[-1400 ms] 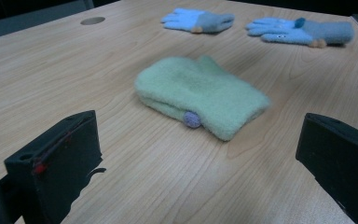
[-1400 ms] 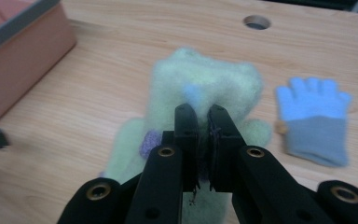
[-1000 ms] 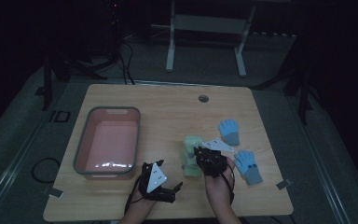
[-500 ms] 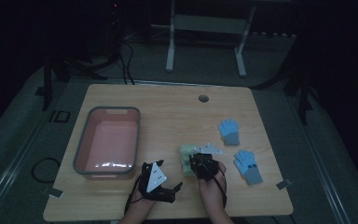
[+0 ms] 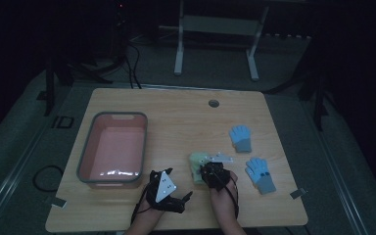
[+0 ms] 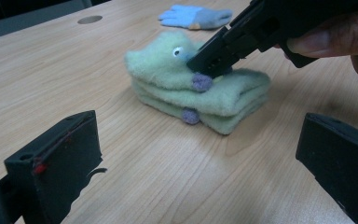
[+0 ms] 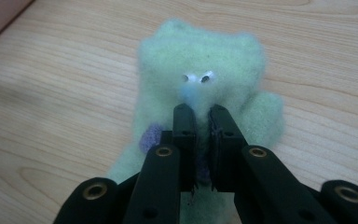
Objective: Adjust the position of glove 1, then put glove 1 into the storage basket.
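Though dim all round, pale wooden table [image 5: 176, 117]

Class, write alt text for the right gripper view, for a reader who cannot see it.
The right gripper has its two black jaws nearly closed, pinching the fabric of a fuzzy pale green glove that lies on a light wooden table. The glove bears two small googly eyes above the jaws and a purple patch beside them.

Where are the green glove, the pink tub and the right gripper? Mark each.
green glove [image 7: 200, 56]: right gripper view, fuzzy top above the eyes.
pink tub [image 5: 89, 149]: high view, its left rim.
right gripper [image 7: 202, 116]: right gripper view, between its jaw tips, shut on the glove.
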Available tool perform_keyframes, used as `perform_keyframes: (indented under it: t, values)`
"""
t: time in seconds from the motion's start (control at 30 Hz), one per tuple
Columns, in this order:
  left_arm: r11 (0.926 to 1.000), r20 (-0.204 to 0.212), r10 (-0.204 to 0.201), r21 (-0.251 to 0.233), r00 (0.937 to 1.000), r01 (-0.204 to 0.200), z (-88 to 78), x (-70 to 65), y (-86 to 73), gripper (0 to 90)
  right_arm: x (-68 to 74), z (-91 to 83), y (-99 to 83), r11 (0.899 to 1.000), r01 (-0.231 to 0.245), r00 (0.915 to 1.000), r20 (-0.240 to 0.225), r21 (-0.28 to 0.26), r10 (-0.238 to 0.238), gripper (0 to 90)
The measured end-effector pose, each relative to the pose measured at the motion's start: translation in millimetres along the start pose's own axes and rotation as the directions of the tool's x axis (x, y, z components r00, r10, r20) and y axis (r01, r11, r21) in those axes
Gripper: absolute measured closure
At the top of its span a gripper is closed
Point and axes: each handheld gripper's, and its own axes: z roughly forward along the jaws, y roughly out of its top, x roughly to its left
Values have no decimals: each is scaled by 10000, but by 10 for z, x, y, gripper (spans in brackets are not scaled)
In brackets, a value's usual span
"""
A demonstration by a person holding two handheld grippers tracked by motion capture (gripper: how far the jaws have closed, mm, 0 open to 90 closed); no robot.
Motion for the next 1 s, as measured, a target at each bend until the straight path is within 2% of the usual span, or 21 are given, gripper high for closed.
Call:
perform_keyframes:
  t: [0.07, 0.13, 0.2, 0.3, 0.37, 0.43, 0.47, 0.53, 0.6, 0.67, 0.7, 0.73, 0.77, 0.83, 0.87, 0.9, 0.93, 0.97, 1.0]
  values:
    - [10000, 6, 6, -25, 10000, -6, 0, 4, 0, 1, -29, 5, 3, 10000, 97, 9999, -111, 11, -97, 822]
    - [9999, -10, -101, -76, 9999, 101, -2, 15, -2, 1, -70, 13, 13, 9992, 402, 9989, -220, -43, -403, 815]
    - [9997, -34, -210, -143, 9998, 209, -6, 31, -5, 1, -110, 11, 24, 9979, 640, 9964, -556, -100, -645, 783]
    - [9993, -131, -334, -193, 9994, 331, -1, 43, -5, 1, -155, -51, 55, 9954, 909, 9924, -801, -299, -930, 684]
    - [9990, 237, -421, -127, 9988, 424, 3, 57, -2, 1, -201, -115, 91, 9941, 966, 9880, -1159, -489, -1017, 584]
    - [9989, 663, -363, 310, 9971, 343, 26, 64, 9, 1, -260, -169, 133, 9915, 1078, 9780, -1713, -728, -1189, 439]
    - [9983, 553, -118, 572, 9984, 87, 44, 49, 16, 1, -297, -186, 154, 9887, 1220, 9658, -2192, -865, -1384, 352]
    - [9936, 352, 424, 1029, 9985, -458, 70, 14, 24, 1, -356, -214, 185, 9834, 1594, 9509, -2542, -872, -1767, 275]
    - [9894, 499, 465, 1350, 9977, -528, 84, -4, 29, 1, -425, -236, 210, 9805, 1696, 9382, -2881, -997, -1916, 172]
    - [9862, 677, 519, 1537, 9964, -618, 98, -11, 40, 1, -485, -253, 228, 9760, 1894, 9342, -2863, -1076, -2128, 147]
    - [9764, 735, 752, 1969, 9945, -884, 117, -25, 66, 2, -521, -259, 236, 9749, 1892, 9298, -2977, -1175, -2163, 140]
    - [9756, 707, 815, 1983, 9942, -940, 119, -32, 71, 2, -588, -251, 252, 9738, 1915, 9160, -3342, -1223, -2221, 138]
    - [9752, 789, 810, 1998, 9936, -954, 119, -39, 82, 2, -607, -243, 260, 9724, 2006, 9107, -3431, -1194, -2300, 135]
    - [9753, 1100, 439, 2106, 9930, -665, 122, -46, 140, 1, -658, -237, 276, 9658, 2237, 9097, -3275, -1311, -2552, 135]
    - [9788, 1333, 358, 1954, 9904, -617, 117, -45, 163, 1, -704, -242, 295, 9648, 2207, 9001, -3510, -1433, -2580, 123]
    - [9792, 1295, 404, 1920, 9908, -650, 114, -48, 182, 1, -729, -253, 309, 9656, 2141, 8984, -3583, -1474, -2539, 124]
    - [9800, 1512, 450, 1852, 9875, -730, 114, -49, 211, 1, -744, -262, 323, 9660, 2145, 9001, -3549, -1441, -2528, 125]
    - [9813, 1891, 265, 1822, 9816, -616, 124, -45, 235, 1, -765, -277, 347, 9660, 2196, 9031, -3461, -1367, -2543, 130]
    - [9816, 2070, 106, 1842, 9783, -497, 137, -43, 255, 1, -778, -288, 368, 9658, 2237, 9031, -3447, -1313, -2561, 135]
